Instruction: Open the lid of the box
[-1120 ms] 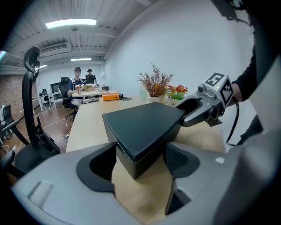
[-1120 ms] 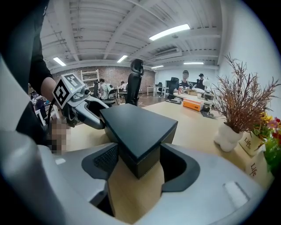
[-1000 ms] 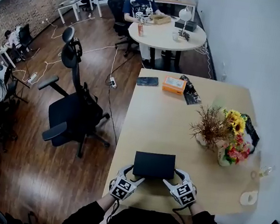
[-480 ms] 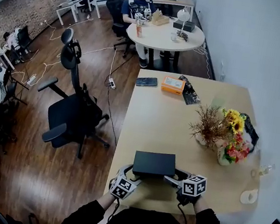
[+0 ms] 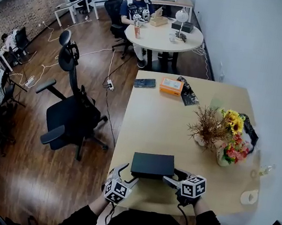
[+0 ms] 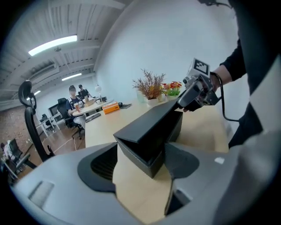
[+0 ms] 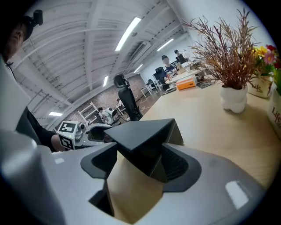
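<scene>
A flat black box (image 5: 153, 165) lies near the front edge of the light wooden table (image 5: 165, 124). My left gripper (image 5: 127, 175) is at its front left corner, and my right gripper (image 5: 172, 179) at its front right corner. In the left gripper view the box's lid (image 6: 149, 125) slopes upward toward the right gripper (image 6: 193, 92), with a dark gap over the base. The left gripper (image 6: 142, 169) stands open around the base corner, with table showing beside its left pad. The right gripper (image 7: 136, 165) has its jaws closing on the raised lid corner (image 7: 145, 136), and its pads touch it.
A dried-twig pot (image 5: 207, 129) and a flower vase (image 5: 230, 147) stand at the table's right. An orange box (image 5: 171, 86) and a phone (image 5: 145, 83) lie at the far end. A tape roll (image 5: 248, 197) sits front right. An office chair (image 5: 68, 116) stands left of the table.
The right gripper rolled so its marker cube faces up, and its jaws went to the box's right front corner. The left gripper slid slightly down and left. The box shifted a little left.
</scene>
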Available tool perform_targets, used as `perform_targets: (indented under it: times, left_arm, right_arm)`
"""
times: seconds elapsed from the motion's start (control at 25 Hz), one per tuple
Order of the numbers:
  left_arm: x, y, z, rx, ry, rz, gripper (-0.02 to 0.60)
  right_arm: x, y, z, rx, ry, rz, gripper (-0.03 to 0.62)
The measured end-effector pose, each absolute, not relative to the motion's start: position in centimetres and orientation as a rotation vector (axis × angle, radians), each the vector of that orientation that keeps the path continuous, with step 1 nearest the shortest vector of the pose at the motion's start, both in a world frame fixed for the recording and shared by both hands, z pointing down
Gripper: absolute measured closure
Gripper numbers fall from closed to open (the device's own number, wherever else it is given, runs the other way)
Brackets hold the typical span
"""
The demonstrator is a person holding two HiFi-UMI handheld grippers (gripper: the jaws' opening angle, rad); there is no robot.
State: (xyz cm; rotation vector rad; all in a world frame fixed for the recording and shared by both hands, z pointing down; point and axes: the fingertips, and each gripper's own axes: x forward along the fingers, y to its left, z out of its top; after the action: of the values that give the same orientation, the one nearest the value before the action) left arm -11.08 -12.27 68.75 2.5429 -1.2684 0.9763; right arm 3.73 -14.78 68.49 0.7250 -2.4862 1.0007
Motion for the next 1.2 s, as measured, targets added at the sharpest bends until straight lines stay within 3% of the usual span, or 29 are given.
perform_targets:
  times: [0.44, 0.48, 0.6, 0.64, 1.0, 1.2]
  left_arm:
    - [-10.8, -16.5, 63.0, 2.825, -1.338, 1.189, 0.276]
    - [-10.7, -16.9, 62.6, 2.831, -1.318, 1.158, 0.298]
    - [-10.0, -17.3, 62.0, 2.821, -1.277, 1.047, 0.464]
    - [-9.9, -17.4, 61.9, 2.814, -1.279, 1.027, 0.492]
    - [-10.4, -18.1, 61.8, 2.801, -1.249, 0.975, 0.491]
    - [-10.5, -19.0, 61.5, 2.791, -1.222, 0.937, 0.491]
  right_arm:
    - [3.4, -17.4, 64.8, 0.768, -2.555, 0.940, 0.319]
    - [3.4, -17.6, 64.6, 0.772, -2.557, 0.940, 0.319]
    - [3.6, -17.9, 64.1, 0.804, -2.568, 0.942, 0.324]
    - [3.8, -18.1, 64.0, 0.818, -2.574, 0.943, 0.326]
    - [6.6, -18.9, 63.0, 0.999, -2.596, 0.873, 0.338]
    - [8.7, -17.8, 66.8, 1.108, -2.465, 0.896, 0.359]
